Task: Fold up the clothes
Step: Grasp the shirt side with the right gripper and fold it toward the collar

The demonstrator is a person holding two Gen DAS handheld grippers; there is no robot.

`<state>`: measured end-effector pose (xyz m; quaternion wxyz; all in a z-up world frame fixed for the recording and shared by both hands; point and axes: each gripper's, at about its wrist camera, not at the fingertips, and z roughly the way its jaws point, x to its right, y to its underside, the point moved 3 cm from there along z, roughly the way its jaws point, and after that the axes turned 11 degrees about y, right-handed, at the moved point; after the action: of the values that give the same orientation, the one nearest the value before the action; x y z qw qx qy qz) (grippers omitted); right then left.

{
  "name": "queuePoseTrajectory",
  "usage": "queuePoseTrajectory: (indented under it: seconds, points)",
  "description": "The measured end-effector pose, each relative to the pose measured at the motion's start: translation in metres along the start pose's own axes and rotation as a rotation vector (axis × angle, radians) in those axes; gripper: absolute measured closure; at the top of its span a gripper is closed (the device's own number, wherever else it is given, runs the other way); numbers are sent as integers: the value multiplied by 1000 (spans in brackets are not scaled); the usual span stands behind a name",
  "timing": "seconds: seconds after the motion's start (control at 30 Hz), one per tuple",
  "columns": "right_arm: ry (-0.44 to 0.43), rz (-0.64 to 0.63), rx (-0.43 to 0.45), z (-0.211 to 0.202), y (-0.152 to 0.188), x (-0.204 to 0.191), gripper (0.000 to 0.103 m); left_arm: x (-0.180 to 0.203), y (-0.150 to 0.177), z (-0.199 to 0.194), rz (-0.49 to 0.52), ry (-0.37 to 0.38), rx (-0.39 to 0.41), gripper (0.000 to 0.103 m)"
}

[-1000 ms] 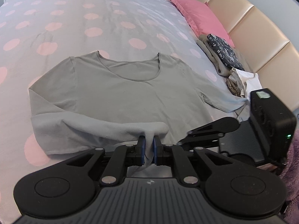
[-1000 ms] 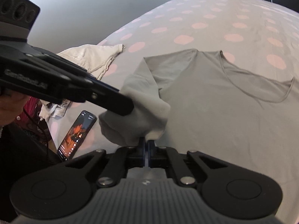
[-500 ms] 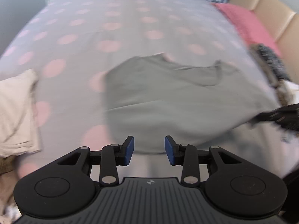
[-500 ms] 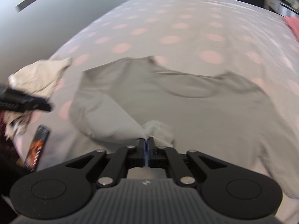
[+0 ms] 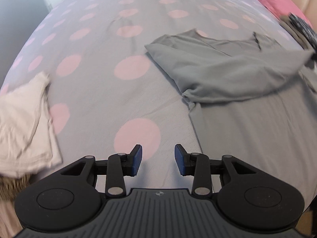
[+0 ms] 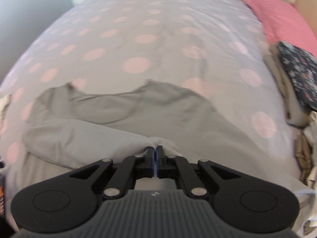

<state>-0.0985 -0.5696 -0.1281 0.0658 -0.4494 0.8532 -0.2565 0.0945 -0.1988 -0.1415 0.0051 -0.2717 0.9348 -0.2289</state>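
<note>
Setting: a bed covered by a pale grey sheet with pink polka dots is seen from both wrist cameras.
Garment: a grey long-sleeved knit top is spread on the bed; in the left wrist view the top lies at about 2 o'clock, well apart from the left gripper, with one side folded over onto the body.
Left gripper: the black two-finger left gripper with blue pads is shown with its fingers spread apart and nothing between them, held over bare sheet beside a pink dot.
Right gripper: the black right gripper is seen clamped on a bunched fold of the grey top, its fingers pressed together; the cloth is drawn from 9 o'clock across the shirt body to the fingertips.
Neckline: the scooped collar is visible at about 11 o'clock in the right wrist view.
Other clothes: a crumpled cream garment is seen at 9 o'clock in the left wrist view; a dark floral-print fabric rests on a beige garment at 3 o'clock in the right wrist view.
Pillow: a pink pillow lies at 1 o'clock by the headboard.
Focus: edges are blurred in both views.
</note>
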Motion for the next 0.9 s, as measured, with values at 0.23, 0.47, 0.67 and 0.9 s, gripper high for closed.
queuePoseTrajectory:
  seconds: [0.23, 0.47, 0.67, 0.9]
  points:
    - [32, 0, -81, 35, 0, 5, 100, 20, -13, 24, 157, 16, 32, 69]
    - [75, -19, -110, 59, 0, 0, 100, 29, -35, 50, 221, 54, 48, 69]
    - [61, -21, -95, 55, -2, 0, 92, 31, -49, 63, 194, 64, 51, 83]
    - [27, 109, -46, 45, -1, 30, 77, 33, -51, 67, 181, 6, 39, 101]
